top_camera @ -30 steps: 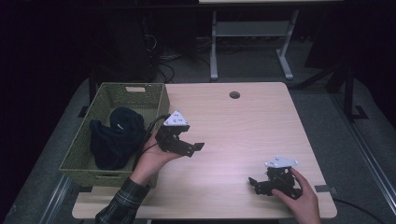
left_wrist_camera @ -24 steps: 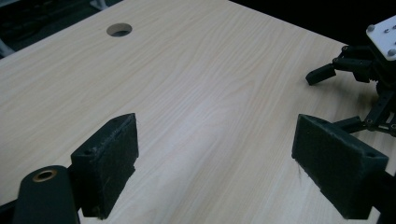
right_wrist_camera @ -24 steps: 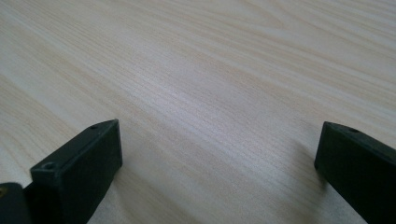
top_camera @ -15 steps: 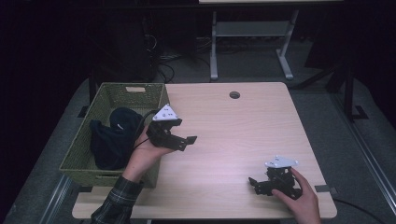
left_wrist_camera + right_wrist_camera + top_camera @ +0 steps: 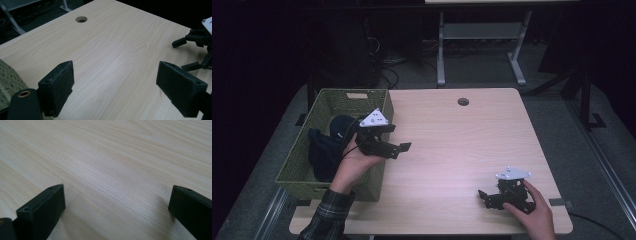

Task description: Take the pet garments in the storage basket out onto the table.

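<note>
While both tools gape empty, the cloth (image 5: 329,145) in the basket (image 5: 297,172) lies just behind the left tool (image 5: 404,148); the right tool (image 5: 482,195) sits well apart.

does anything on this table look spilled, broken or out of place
Nothing stands out. The dark cloth lies bunched inside the green basket at the table's left edge, and the wooden table shows no spill or damage. Both tools, left tool and right tool, are open and hold nothing.
</note>
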`<control>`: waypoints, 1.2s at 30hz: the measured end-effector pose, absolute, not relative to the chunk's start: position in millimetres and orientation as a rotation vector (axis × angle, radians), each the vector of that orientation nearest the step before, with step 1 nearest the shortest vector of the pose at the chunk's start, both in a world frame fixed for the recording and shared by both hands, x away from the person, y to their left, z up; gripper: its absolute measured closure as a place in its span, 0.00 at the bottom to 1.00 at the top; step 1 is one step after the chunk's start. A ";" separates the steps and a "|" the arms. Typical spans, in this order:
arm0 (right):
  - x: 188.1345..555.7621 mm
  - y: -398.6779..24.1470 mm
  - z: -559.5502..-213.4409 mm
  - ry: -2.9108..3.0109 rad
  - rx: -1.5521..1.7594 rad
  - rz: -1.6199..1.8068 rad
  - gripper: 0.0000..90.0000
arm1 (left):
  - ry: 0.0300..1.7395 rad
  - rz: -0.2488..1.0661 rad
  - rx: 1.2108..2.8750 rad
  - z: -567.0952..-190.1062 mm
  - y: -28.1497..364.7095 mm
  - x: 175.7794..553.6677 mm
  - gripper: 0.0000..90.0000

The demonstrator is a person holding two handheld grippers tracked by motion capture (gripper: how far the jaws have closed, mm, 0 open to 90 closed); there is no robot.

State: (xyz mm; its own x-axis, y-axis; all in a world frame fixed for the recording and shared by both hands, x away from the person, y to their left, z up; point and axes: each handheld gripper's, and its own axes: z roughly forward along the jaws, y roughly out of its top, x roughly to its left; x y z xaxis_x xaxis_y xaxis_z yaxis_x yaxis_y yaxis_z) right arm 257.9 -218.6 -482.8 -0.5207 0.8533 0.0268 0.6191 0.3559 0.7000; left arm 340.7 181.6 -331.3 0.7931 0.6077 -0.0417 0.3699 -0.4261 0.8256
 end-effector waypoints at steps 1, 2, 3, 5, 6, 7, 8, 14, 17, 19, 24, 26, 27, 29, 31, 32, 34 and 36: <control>257.9 -218.6 -482.8 2.281 1.296 0.952 0.01 | 0.731 0.331 2.059 -330.3 185.2 340.9 0.16; 257.9 -218.6 -482.8 2.281 1.296 0.952 0.01 | 0.731 0.331 2.059 -330.3 185.2 340.9 0.16; 257.9 -218.6 -482.8 2.281 1.296 0.952 0.00 | 0.731 0.333 2.062 -329.1 187.3 341.0 0.16; 257.9 -218.6 -482.8 2.281 1.297 0.952 0.01 | 0.733 0.339 2.052 -327.0 191.0 341.1 0.16; 257.9 -218.6 -482.8 2.281 1.296 0.952 0.00 | 0.739 0.341 2.047 -325.9 192.7 340.9 0.16; 257.9 -218.6 -482.8 2.281 1.296 0.952 0.00 | 0.741 0.344 2.045 -325.0 194.8 341.0 0.16; 257.9 -218.6 -482.8 2.281 1.296 0.952 0.01 | 0.741 0.347 2.044 -324.0 196.9 341.1 0.16; 258.0 -218.7 -482.8 2.281 1.296 0.952 0.00 | 0.760 0.373 2.028 -318.5 210.6 342.2 0.16; 258.0 -218.7 -482.8 2.281 1.295 0.952 0.01 | 0.774 0.385 2.019 -315.9 217.8 342.8 0.16; 257.9 -218.6 -482.8 2.281 1.296 0.952 0.01 | 0.784 0.399 2.016 -314.1 223.1 343.2 0.16; 258.0 -218.7 -482.8 2.281 1.296 0.952 0.00 | 0.804 0.426 2.000 -310.2 236.5 344.7 0.16; 257.9 -218.6 -482.8 2.280 1.298 0.953 0.00 | 0.819 0.433 1.992 -309.2 241.6 345.1 0.16; 257.9 -218.6 -482.8 2.280 1.298 0.953 0.00 | 0.824 0.436 1.991 -308.8 244.2 345.3 0.16; 257.9 -218.6 -482.8 2.279 1.298 0.953 0.01 | 0.835 0.446 1.986 -308.4 249.3 345.6 0.16; 257.9 -218.5 -482.8 2.279 1.299 0.953 0.01 | 0.851 0.457 1.981 -308.0 254.5 345.9 0.16; 257.9 -218.6 -482.8 2.280 1.298 0.953 0.01 | 0.856 0.466 1.981 -307.8 257.4 346.4 0.16; 257.9 -218.6 -482.8 2.280 1.298 0.953 0.00 | 0.869 0.471 1.976 -307.7 262.5 346.8 0.16; 257.9 -218.6 -482.8 2.280 1.298 0.953 0.00 | 0.885 0.476 1.972 -307.6 267.4 346.8 0.16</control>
State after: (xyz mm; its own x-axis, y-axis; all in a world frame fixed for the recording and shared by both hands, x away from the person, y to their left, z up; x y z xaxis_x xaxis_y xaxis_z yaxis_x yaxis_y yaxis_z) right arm 257.9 -218.6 -482.8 -0.5199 0.8538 0.0271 0.6192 0.3549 0.7004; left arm 346.8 267.4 -307.6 0.6704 0.7419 -0.0137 0.3973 -0.3432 0.8511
